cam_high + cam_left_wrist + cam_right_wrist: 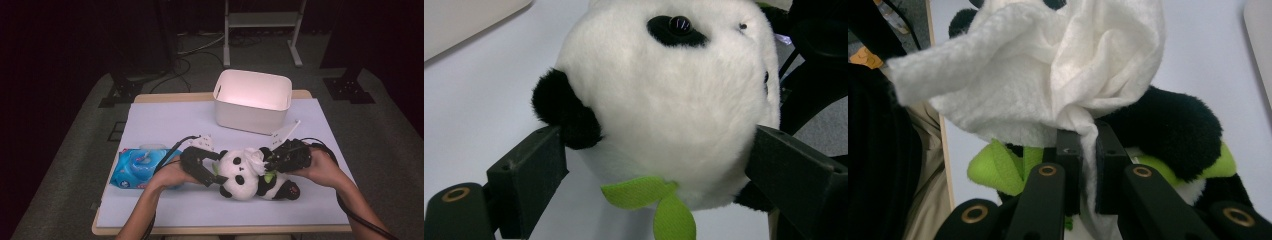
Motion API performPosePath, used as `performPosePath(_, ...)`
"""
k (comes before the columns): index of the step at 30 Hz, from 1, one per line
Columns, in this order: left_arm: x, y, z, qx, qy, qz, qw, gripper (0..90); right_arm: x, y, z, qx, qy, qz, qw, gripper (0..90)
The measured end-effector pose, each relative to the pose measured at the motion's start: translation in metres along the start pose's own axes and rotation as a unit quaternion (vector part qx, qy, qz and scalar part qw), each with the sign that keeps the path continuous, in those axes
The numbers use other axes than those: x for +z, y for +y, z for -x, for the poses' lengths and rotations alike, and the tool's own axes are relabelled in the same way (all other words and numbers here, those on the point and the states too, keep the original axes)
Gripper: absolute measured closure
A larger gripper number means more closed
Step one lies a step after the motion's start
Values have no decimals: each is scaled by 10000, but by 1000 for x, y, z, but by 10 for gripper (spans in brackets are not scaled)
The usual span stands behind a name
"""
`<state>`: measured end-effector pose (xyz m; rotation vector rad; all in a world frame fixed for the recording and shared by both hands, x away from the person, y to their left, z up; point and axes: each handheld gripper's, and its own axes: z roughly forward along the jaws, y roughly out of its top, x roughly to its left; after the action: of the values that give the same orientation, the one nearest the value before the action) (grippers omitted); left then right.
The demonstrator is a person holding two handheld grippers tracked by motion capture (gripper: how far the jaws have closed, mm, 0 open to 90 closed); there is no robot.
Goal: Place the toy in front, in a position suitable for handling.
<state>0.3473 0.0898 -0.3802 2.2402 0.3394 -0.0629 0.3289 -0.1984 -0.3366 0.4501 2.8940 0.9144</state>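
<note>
A panda plush [240, 172] lies on its side at the table's front middle, with green leaves [649, 192] at its neck. My left gripper [212, 170] comes from the left, and its two jaws press on either side of the panda's white head [674, 100]. My right gripper [267, 162] reaches in from the right, shut on a crumpled white wipe [1048, 65]. The wipe [256, 159] rests against the panda's head and upper body. In the right gripper view a black arm of the plush [1173, 130] lies just behind the jaws.
A blue pack of wet wipes [137, 167] lies at the left, by the person's left hand. A white plastic bin [252, 100] stands at the back middle. A white sheet [165, 120] covers the table. Cables trail from both grippers.
</note>
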Motion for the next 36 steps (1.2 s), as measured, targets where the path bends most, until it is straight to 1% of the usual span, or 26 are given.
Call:
performPosePath(1,1,1,0,20,-32,-15,10000,91,-1,-2,0,-12,-6,30,10000,837)
performPosePath(2,3,2,0,-12,-74,11,10000,91,-1,-3,-1,0,-6,46,10000,837)
performPosePath(6,8,6,2,54,-243,-1,9997,99,-3,-8,-3,22,-4,97,10000,837)
performPosePath(7,8,7,2,64,-265,42,9996,107,-4,-9,-4,12,-17,103,9999,838)
performPosePath(9,8,10,3,63,-288,105,9995,121,-5,-11,-5,20,-41,114,9999,838)
performPosePath(13,7,17,5,229,-255,46,9994,140,-8,-12,-6,33,-52,112,9999,839)
performPosePath(17,6,24,5,272,-247,13,9993,147,-11,-9,-7,-14,-103,54,9999,839)
performPosePath(20,6,28,5,279,-251,2,9993,148,-16,-6,-5,-45,-91,55,9999,839)
performPosePath(22,5,30,6,349,-230,-42,9991,148,-19,-3,-5,-63,-109,61,9999,839)
performPosePath(24,6,31,6,343,-236,-33,9991,148,-24,2,-6,-95,-114,78,9999,839)
performPosePath(26,6,33,7,390,-224,-58,9990,148,-26,8,-7,-152,-130,70,9998,839)
performPosePath(27,6,33,8,371,-221,-39,9991,148,-27,11,-7,-170,-125,62,9998,839)
performPosePath(31,5,36,9,456,-189,-119,9987,148,-27,25,-7,-289,-114,15,9995,839)
performPosePath(36,5,37,9,498,-162,-205,9984,148,-22,40,-8,-393,-100,-18,9992,839)
